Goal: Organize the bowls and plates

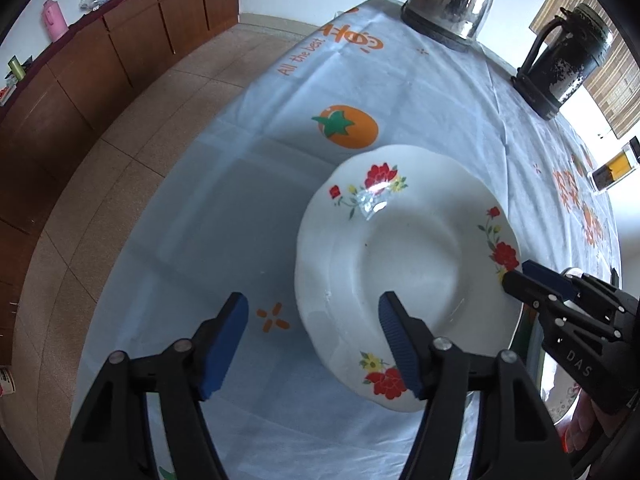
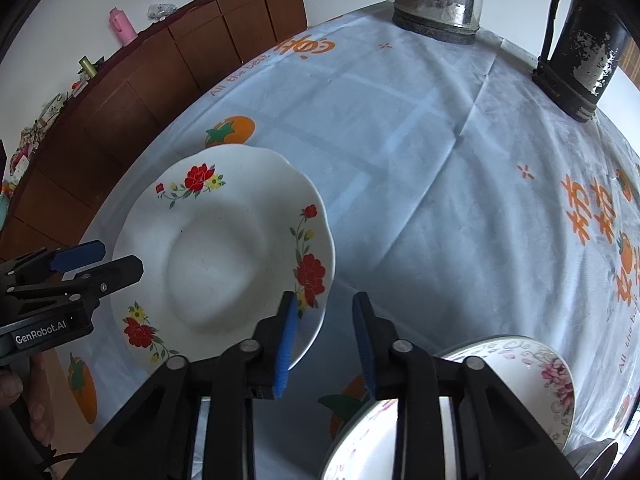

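At about nine o'clock from the right tongs (image 2: 324,344), the flowered plate (image 2: 224,256) appears tilted above the cloth-covered desk (image 2: 420,160). Their jaws stand narrowly apart beside its rim, gripping nothing. The left tongs (image 1: 314,340) gape wide at the opposite edge, probably ready to take it. A floral bowl (image 2: 532,376) waits at five o'clock.

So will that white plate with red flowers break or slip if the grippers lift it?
The white flowered plate looks like glossy ceramic, so probably stiff, slippery and breakable if dropped. Its wide thin rim could tip in a one-sided pinch.
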